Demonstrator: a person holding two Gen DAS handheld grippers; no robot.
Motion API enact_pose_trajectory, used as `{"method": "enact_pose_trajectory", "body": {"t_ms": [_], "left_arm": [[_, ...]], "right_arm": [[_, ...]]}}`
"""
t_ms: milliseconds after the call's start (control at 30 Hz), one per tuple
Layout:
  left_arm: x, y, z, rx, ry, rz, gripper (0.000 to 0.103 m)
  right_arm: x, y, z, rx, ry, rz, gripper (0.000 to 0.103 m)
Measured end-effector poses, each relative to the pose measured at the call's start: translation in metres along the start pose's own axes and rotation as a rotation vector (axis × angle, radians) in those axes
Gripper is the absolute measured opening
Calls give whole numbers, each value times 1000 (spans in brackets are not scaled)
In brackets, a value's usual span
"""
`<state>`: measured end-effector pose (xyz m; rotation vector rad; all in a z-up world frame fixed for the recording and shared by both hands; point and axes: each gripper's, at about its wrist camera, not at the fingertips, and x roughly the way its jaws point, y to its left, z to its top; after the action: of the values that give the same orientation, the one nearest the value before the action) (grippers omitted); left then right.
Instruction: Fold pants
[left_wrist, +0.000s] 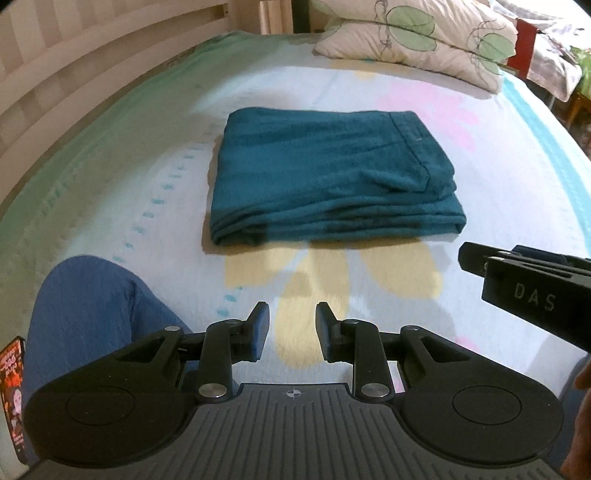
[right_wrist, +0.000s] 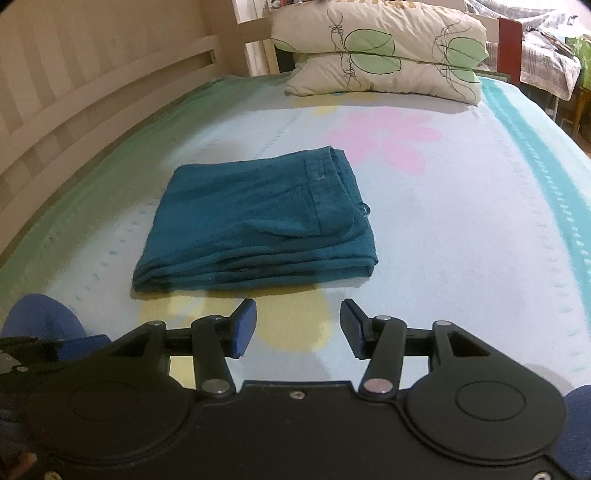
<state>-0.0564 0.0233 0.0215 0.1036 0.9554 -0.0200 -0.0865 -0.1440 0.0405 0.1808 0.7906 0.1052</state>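
The teal pants (left_wrist: 332, 177) lie folded into a thick rectangle on the bed sheet (left_wrist: 498, 192), waistband on top at the right. In the right wrist view the same pants (right_wrist: 255, 229) sit left of centre. My left gripper (left_wrist: 291, 314) hovers over the sheet short of the pants' near edge, fingers apart with nothing between them. My right gripper (right_wrist: 297, 312) is also held back from the folded edge, its jaws opening and empty. The right gripper's body (left_wrist: 532, 291) shows at the right of the left wrist view.
Two leaf-print pillows (right_wrist: 380, 55) are stacked at the head of the bed. A slatted bed rail (left_wrist: 74, 74) runs along the left side. A person's blue-clad knee (left_wrist: 88, 302) rests on the sheet at lower left. Furniture and cloth (right_wrist: 546, 66) stand beyond the right edge.
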Motion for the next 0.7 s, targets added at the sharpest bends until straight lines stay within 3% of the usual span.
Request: {"method": "enact_pose_trajectory", "body": {"t_ms": [700], "left_arm": [[15,-4,-2,25,62,29,27]], "right_arm": [[7,0,-1,-29,42,-87,60]]}}
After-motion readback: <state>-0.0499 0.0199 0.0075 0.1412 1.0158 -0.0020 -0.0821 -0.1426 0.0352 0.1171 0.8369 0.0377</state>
